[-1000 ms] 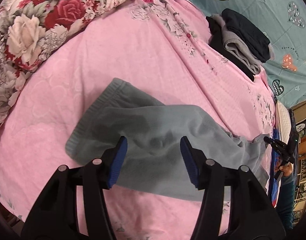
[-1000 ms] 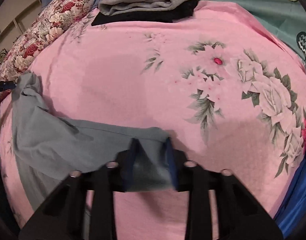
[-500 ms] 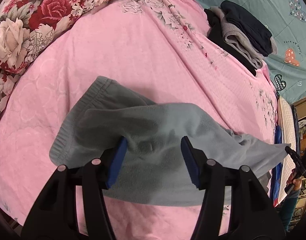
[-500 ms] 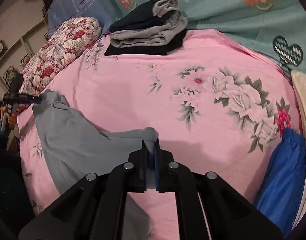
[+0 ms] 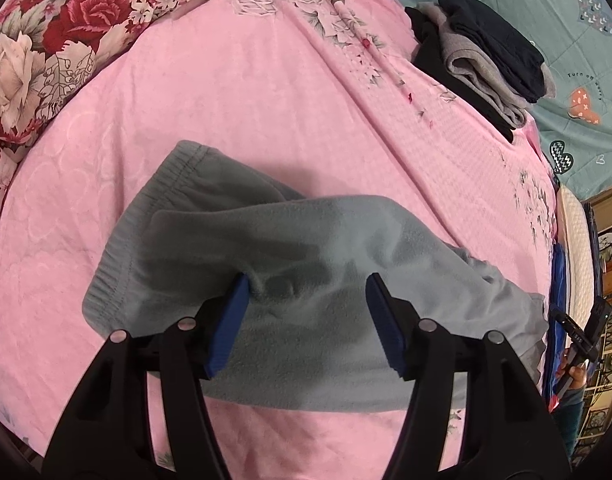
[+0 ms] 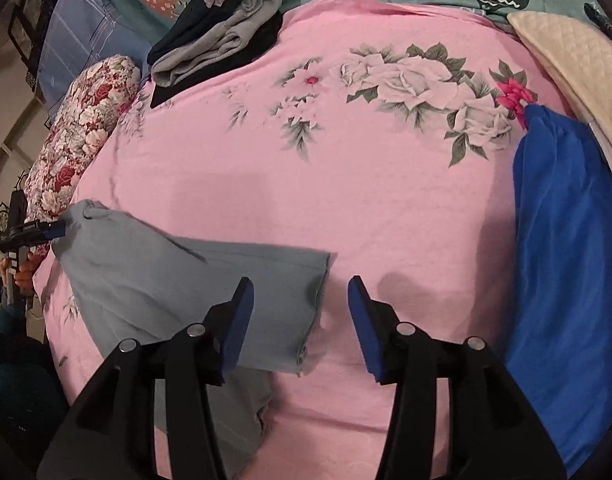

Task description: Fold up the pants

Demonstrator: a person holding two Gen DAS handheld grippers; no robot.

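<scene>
Grey-blue fleece pants [image 5: 306,280] lie on the pink floral bedspread [image 5: 245,92], one layer folded over another, the elastic waistband [image 5: 145,216] at the left. My left gripper [image 5: 306,312] is open, its blue pads spread just above the folded cloth. In the right wrist view the leg end of the pants [image 6: 233,280] lies flat with its hem edge between the jaws. My right gripper [image 6: 299,316] is open and holds nothing. The left gripper [image 6: 37,232] shows at the far left edge by the pants.
A stack of folded dark and grey clothes [image 5: 486,56] [image 6: 221,36] sits at the back of the bed. A floral pillow [image 5: 45,52] lies at the left. A blue cloth [image 6: 566,248] and a cream quilted pad [image 6: 578,60] lie at the right.
My right gripper, shut on the pant leg half a second ago, has opened and let the leg end drop flat. My left gripper stayed open over the pants as the view shifted slightly.
</scene>
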